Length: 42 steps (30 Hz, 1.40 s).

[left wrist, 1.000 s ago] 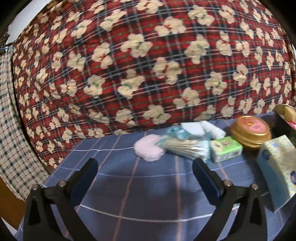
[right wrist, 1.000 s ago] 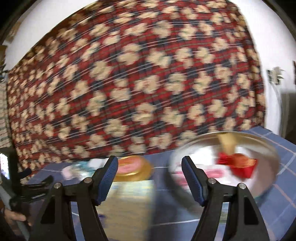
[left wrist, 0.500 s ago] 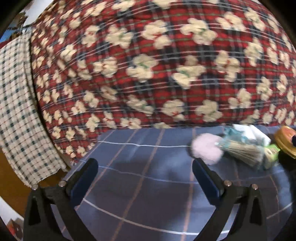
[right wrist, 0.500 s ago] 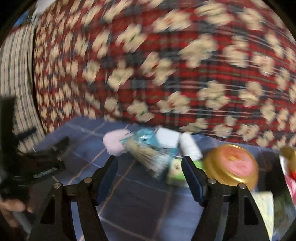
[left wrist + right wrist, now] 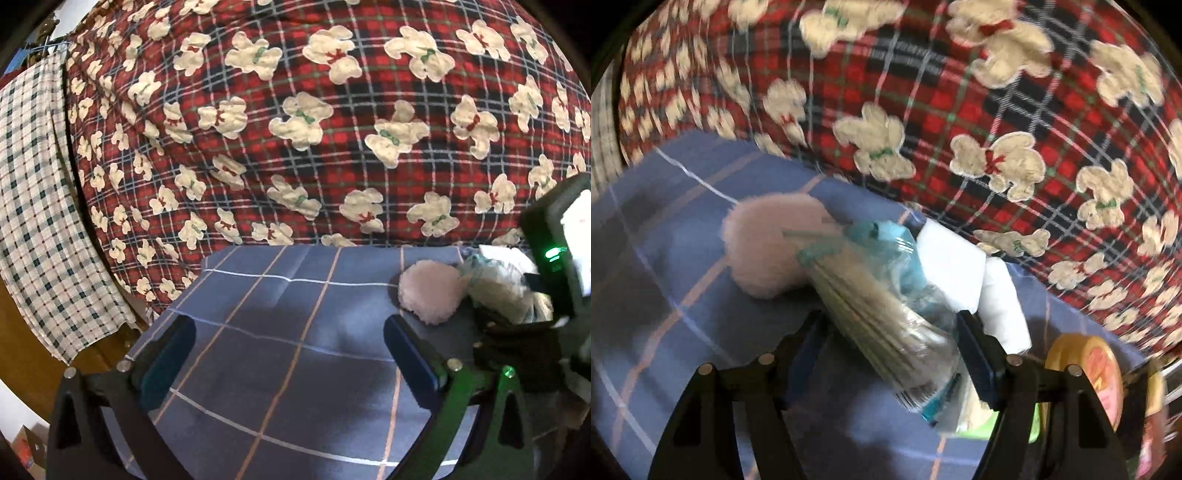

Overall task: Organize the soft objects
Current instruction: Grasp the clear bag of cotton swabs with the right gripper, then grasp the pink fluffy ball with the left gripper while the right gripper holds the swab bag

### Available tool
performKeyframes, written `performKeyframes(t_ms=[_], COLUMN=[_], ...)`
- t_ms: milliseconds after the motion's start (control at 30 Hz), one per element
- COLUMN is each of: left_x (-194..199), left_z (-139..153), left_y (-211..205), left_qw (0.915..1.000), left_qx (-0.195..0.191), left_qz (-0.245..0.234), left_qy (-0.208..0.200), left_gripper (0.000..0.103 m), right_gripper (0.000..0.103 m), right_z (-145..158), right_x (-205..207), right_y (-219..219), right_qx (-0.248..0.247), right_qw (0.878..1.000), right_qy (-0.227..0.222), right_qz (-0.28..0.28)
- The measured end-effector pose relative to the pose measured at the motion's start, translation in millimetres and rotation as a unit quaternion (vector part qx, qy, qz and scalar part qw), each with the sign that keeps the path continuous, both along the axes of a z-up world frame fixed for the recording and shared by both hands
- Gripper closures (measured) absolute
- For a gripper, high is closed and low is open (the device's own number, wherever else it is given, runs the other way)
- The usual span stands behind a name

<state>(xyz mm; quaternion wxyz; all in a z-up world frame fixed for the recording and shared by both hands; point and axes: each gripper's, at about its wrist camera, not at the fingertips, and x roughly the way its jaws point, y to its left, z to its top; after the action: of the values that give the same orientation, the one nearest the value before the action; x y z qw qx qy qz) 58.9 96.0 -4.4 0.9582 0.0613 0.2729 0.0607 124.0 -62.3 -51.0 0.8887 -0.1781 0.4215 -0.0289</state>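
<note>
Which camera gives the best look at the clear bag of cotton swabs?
The right wrist view: the bag of cotton swabs fills the centre, lying between the open fingers of the right gripper, though slightly blurred. The left wrist view shows only part of it, near the right edge beside the pink puff.

In the right wrist view, a puff (image 5: pixel 768 247) lies left of centre on the tablecloth (image 5: pixel 683 306). A bag of swabs (image 5: pixel 886 325) leans on its right edge. Folded tissues (image 5: pixel 955 273) sit upper right of the bag, a round tin (image 5: pixel 1086 373) at lower right. A blanket (image 5: pixel 960 92) fills the top.
</note>
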Motion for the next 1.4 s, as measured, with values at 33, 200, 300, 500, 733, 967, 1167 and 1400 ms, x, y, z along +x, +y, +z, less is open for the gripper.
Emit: performKeyframes(t_ms=[33,200,300,500,733,967,1167,1400], left_x=[1,3,3,1,-3,17,86,115], left_z=[0,-1,1,1,2,13,-3,-40], left_y=[1,7,9,7,3,-60,-90,-99], left_qw=[1.0000,0.9996,0.9993,0.9992,0.9949,0.9843,0.9760,0.9743], left_qx=[-0.004,-0.026,-0.036,-0.039,-0.081,-0.030,-0.038,0.002], left_qz=[0.000,0.002,0.000,-0.009,-0.061,-0.172,-0.183,-0.156], left_qy=[0.002,0.010,0.012,0.008,0.008,0.024,0.112,0.162], left_gripper=[0.000,0.000,0.000,0.000,0.000,0.000,0.003,0.017], right_gripper=[0.030,0.054,0.061,0.065,0.065,0.065,0.064,0.064], right_z=[0,2,3,48,84,87,85,79], right_x=[1,10,2,-50,-129,-174,-179,-175], right_y=[-1,-10,-12,-27,-45,-75,-87,-94], right_qx=[0.001,0.009,0.009,0.118,0.178,0.182,0.194,0.213], right_qw=[1.000,1.000,1.000,0.990,0.969,0.958,0.955,0.956], right_qy=[-0.006,0.016,0.011,-0.082,-0.168,-0.224,-0.223,-0.201], right_qz=[0.002,-0.020,-0.013,-0.002,0.015,0.002,-0.002,-0.008])
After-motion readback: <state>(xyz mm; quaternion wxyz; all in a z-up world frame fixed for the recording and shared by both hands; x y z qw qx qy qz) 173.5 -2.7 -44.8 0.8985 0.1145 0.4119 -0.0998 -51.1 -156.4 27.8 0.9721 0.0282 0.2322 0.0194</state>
